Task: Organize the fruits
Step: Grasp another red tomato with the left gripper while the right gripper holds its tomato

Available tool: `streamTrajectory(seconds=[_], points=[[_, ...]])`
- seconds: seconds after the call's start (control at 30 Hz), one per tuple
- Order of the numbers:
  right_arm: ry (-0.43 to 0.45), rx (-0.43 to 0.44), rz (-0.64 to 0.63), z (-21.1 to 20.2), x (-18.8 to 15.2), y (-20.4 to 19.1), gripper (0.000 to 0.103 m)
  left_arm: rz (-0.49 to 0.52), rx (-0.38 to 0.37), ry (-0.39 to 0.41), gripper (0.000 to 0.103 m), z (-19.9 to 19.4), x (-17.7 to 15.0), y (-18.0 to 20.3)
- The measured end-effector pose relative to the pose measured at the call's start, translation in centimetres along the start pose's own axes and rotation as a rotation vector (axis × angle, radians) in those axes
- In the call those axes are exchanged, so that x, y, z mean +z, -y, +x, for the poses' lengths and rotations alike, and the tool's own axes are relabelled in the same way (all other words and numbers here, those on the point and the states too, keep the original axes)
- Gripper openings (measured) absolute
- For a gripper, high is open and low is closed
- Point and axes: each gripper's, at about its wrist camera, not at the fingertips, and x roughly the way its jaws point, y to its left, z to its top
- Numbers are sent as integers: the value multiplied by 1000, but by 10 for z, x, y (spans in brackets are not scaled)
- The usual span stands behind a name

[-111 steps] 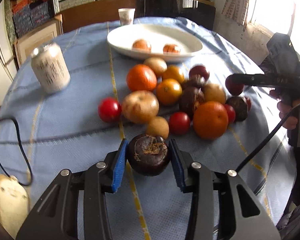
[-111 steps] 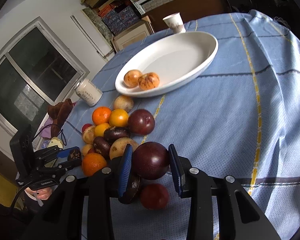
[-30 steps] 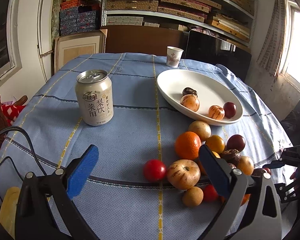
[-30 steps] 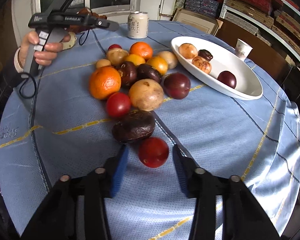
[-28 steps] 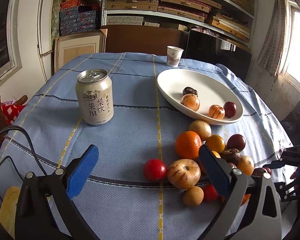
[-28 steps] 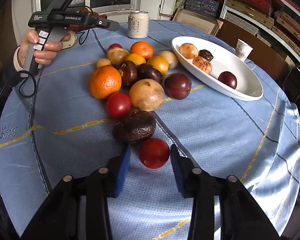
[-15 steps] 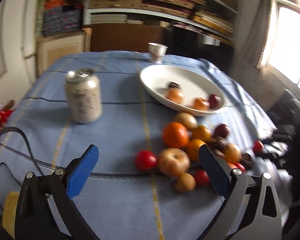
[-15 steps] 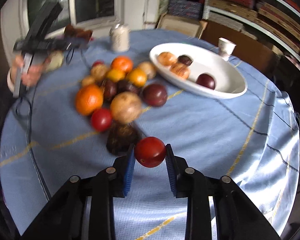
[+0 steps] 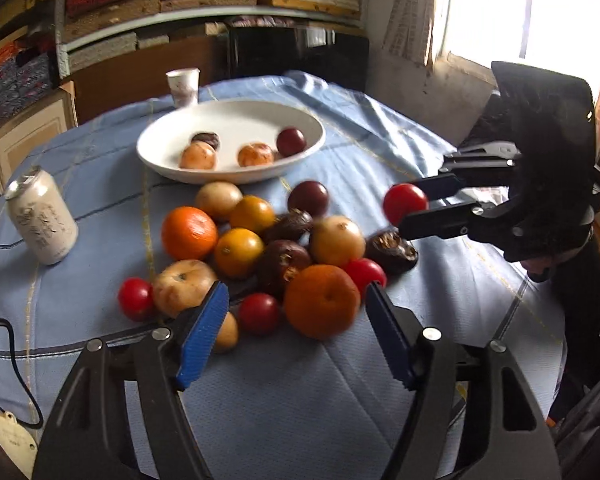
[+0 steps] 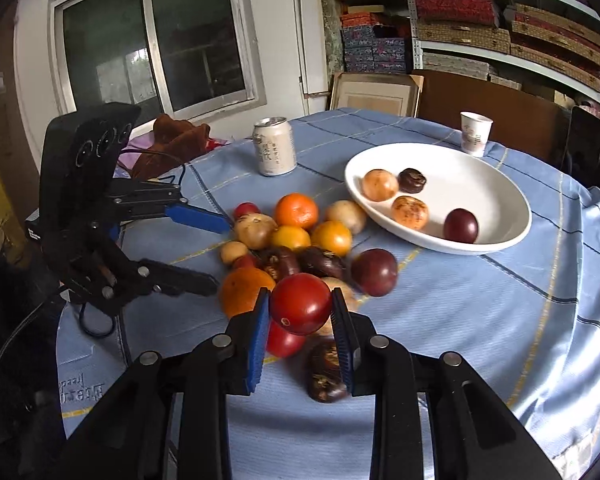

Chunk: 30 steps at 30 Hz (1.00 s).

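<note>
**Ana:** Shelves stacked with boxes line the back wall, and a blue tablecloth (image 9: 380, 420) covers the round table. What does the left wrist view show?

**Ben:** Its own left gripper (image 9: 296, 332) sits at 6 o'clock with the blue pads about half apart and closing. Nothing is pressed between them. A large orange (image 9: 322, 300) lies in the gap just beyond the tips, on the cloth, at the near edge of the loose fruit pile. At 12 o'clock the white bowl (image 9: 156, 160) holds four fruits, with a paper cup (image 9: 183, 87) behind it. A drink can (image 9: 42, 216) stands at 9 o'clock.

**Ana:** And the other tool?

**Ben:** At 3 o'clock the right gripper (image 9: 410, 208) comes in from the side, clamped on a red tomato (image 9: 405, 202) held clear of the cloth.

**Ana:** Now the right wrist view.

**Ben:** Narrow jaws at 6 o'clock, pinching that red tomato right at the tips, above the near end of the pile. A dark wrinkled fruit (image 10: 326, 370) lies on the cloth just below it. The bowl is at 2 o'clock, the can at 12, and the left gripper reaches toward the pile from 9 o'clock, pads apart with no fruit between them.
</note>
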Motion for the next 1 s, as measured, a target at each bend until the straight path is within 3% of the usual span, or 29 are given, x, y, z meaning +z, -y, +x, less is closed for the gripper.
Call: streamTrajectory(seconds=[0.27, 0.4, 0.5, 0.57, 0.7, 0.73, 1.0], points=[[-11, -5, 23, 1, -1, 1, 30, 43, 31, -50, 67, 14, 3, 11], [-9, -13, 52, 1, -2, 7, 30, 63, 142, 18, 65, -1, 3, 0], [-16, -19, 69, 3, -3, 10, 30, -66, 222, 18, 65, -7, 6, -38], [-15, -18, 68, 2, -3, 9, 30, -165, 216, 1, 64, -6, 5, -63], [-14, -13, 50, 2, -3, 5, 30, -262, 234, -18, 61, -3, 3, -88], [-16, -16, 47, 3, -3, 5, 30, -283, 226, -32, 53, 0, 1, -93], [-33, -39, 34, 7, -4, 2, 30, -524, 134, -37, 44, 7, -10, -133]])
